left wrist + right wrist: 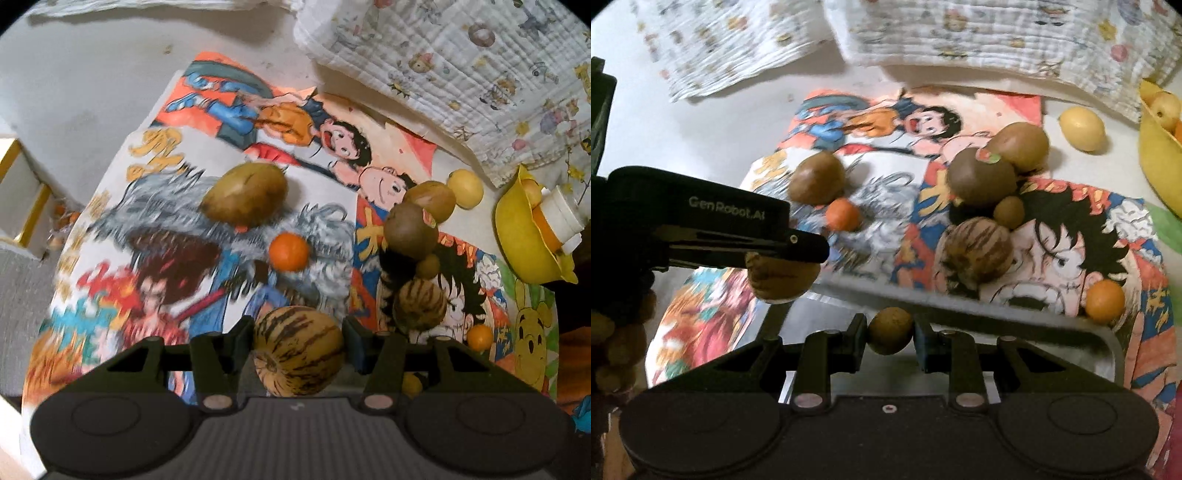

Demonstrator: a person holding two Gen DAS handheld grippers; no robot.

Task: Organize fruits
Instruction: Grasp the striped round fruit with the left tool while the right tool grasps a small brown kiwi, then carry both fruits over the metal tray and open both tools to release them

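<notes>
Clamped between the left tongs, a striped melon hangs above the cartoon-printed cloth on the counter. Right tongs pinch a small brown fruit over a grey tray. On the cloth lie a brown oval fruit, a small orange, two touching kiwis and a second striped melon. A lemon rests near a yellow bowl.

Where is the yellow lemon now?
The lemon lies at the upper right in the right wrist view, between the brown fruits and the yellow bowl.
</notes>
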